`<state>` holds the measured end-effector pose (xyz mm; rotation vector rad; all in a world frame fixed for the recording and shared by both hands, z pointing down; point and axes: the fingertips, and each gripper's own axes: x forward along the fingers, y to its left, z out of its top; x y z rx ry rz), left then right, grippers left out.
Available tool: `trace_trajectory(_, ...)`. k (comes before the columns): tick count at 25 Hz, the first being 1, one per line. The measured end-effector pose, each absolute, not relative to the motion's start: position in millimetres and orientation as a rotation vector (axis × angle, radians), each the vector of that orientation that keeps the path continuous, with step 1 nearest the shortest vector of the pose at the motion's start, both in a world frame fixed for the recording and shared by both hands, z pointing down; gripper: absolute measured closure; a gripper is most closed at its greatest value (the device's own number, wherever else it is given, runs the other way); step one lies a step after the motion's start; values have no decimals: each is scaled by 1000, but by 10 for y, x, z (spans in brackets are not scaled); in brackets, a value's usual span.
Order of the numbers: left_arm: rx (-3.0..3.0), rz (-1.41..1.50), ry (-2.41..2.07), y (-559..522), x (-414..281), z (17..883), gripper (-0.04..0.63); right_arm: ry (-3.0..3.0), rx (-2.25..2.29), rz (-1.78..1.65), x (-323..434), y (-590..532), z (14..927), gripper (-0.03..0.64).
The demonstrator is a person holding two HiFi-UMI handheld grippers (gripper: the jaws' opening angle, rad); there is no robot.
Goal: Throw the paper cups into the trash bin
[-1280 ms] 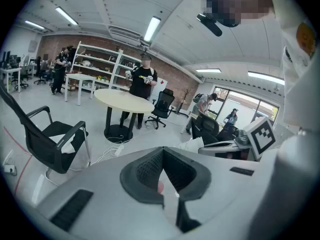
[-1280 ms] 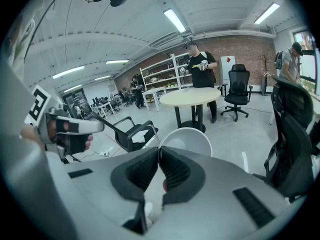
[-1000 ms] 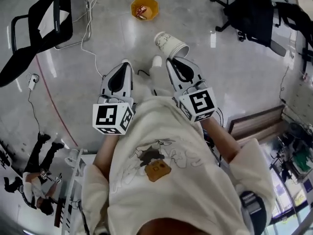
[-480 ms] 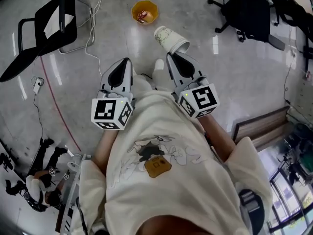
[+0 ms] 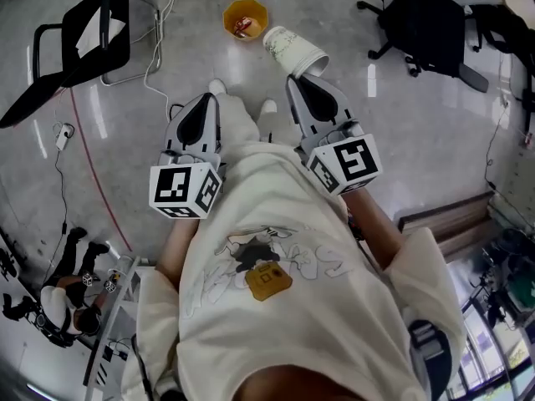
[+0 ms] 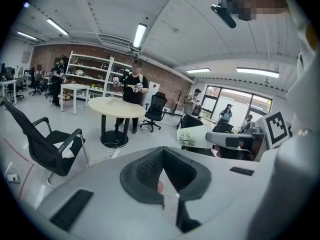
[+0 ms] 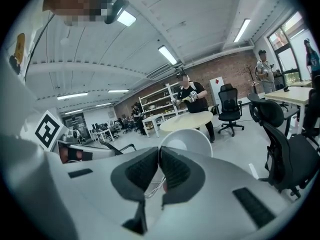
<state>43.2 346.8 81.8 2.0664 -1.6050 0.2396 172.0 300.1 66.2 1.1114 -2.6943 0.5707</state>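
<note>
The right hand-held gripper (image 5: 293,77) pinches the rim of a paper cup (image 5: 294,49), with its jaws nearly together on the thin edge. The cup is white with a little green picture on its side. It is tipped over in the air above the floor (image 5: 134,157), just beside the orange trash bin (image 5: 257,13). The left hand-held gripper (image 5: 212,98) is closed and holds nothing.

I get bright, even light from long ceiling lamps (image 6: 139,35), which glare in white streaks on the glossy floor (image 5: 418,140). Windows (image 6: 235,96) add daylight. Shadows are faint. Every view bends hard at its edges, with dark corners.
</note>
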Motion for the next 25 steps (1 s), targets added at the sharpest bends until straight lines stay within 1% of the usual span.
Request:
trace_trajectory(7,2082,217,-1577,2846,227,836,589,-2659,1109,593,1462,2486,779,592)
trace_trajectory(18,2107,263,-1430,1356,-755,999,591,-2550,1159,603,528,1100,945,592)
trace_trajectory(25,2080,261,-1364,831,-1020,1146,591,-2513,1177,606,262,488,996,592)
